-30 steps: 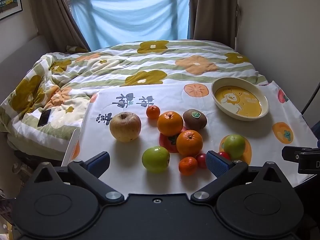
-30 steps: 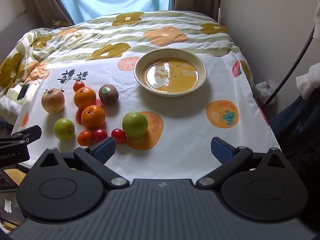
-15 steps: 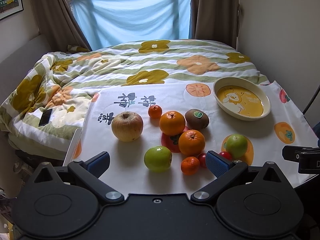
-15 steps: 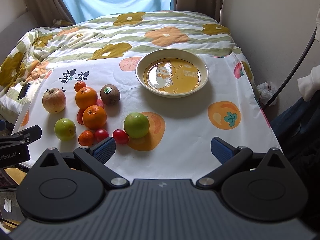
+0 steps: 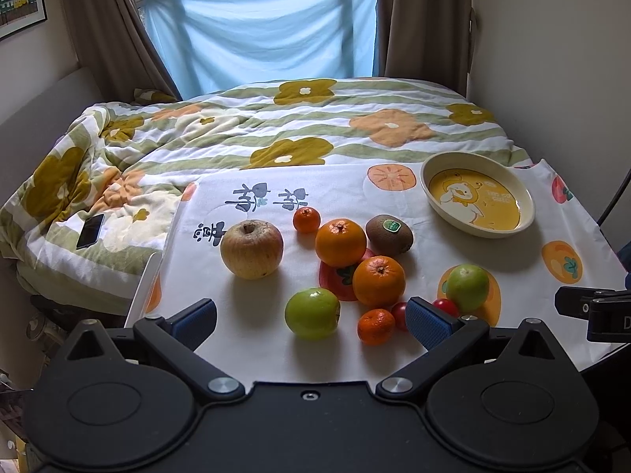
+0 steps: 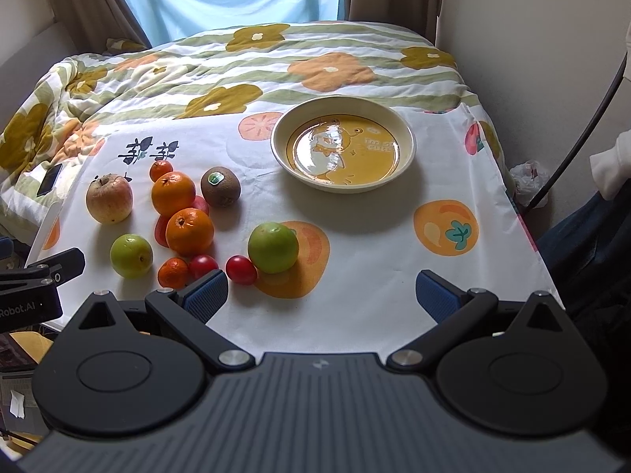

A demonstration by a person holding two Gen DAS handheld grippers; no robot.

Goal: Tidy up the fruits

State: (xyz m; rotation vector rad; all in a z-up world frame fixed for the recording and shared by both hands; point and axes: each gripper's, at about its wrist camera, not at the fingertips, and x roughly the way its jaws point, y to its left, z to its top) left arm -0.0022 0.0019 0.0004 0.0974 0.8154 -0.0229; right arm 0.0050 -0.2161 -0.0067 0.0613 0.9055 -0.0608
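Observation:
Several fruits lie on a white printed cloth (image 6: 355, 244): a yellowish apple (image 5: 251, 249), two oranges (image 5: 340, 242) (image 5: 378, 281), a kiwi (image 5: 389, 235), two green apples (image 5: 312, 313) (image 6: 273, 247), small mandarins (image 5: 375, 326) and cherry tomatoes (image 6: 241, 270). A cream plate with a yellow duck picture (image 6: 342, 149) sits empty at the back right. My left gripper (image 5: 311, 321) is open near the front edge, just before the nearer green apple. My right gripper (image 6: 321, 293) is open too, holding nothing, with the other green apple a little ahead on its left.
The cloth covers a small table against a bed with a flowered quilt (image 5: 307, 126). A phone (image 5: 90, 231) lies on the quilt at the left. A wall (image 6: 552, 59) and a dark cable (image 6: 583, 134) stand to the right, with a person's white sleeve (image 6: 611, 165) at the edge.
Both grippers have crept forward a little toward the fruit, so the fruit looks slightly larger. Both stay open and nothing on the cloth has moved.

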